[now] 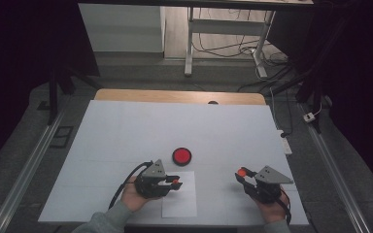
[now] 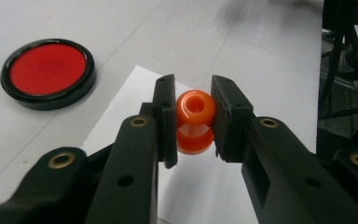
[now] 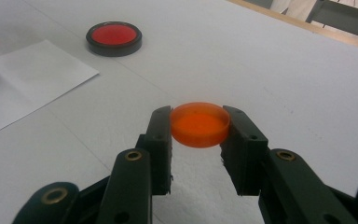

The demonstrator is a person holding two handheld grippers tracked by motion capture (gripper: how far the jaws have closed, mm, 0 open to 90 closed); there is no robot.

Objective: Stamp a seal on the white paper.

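My left gripper (image 2: 195,122) is shut on a small orange knob-shaped piece (image 2: 195,122) with a hole in its top, held above a white paper sheet (image 2: 135,98). In the high view that gripper (image 1: 176,182) hovers over the sheet (image 1: 179,199) near the front of the table. My right gripper (image 3: 199,126) is shut on a flat orange disc-shaped cap (image 3: 199,123), seen in the high view (image 1: 242,172) at the front right. A round black dish with a red inside (image 1: 181,156) lies flat just beyond the sheet, between the two grippers (image 2: 48,72) (image 3: 114,37).
The table (image 1: 126,131) is covered in white, with a wooden strip (image 1: 179,95) along its far edge. A small dark spot (image 1: 213,102) sits at that far edge. Metal rails (image 1: 29,165) run along both sides, and cables (image 1: 252,48) lie on the floor beyond.
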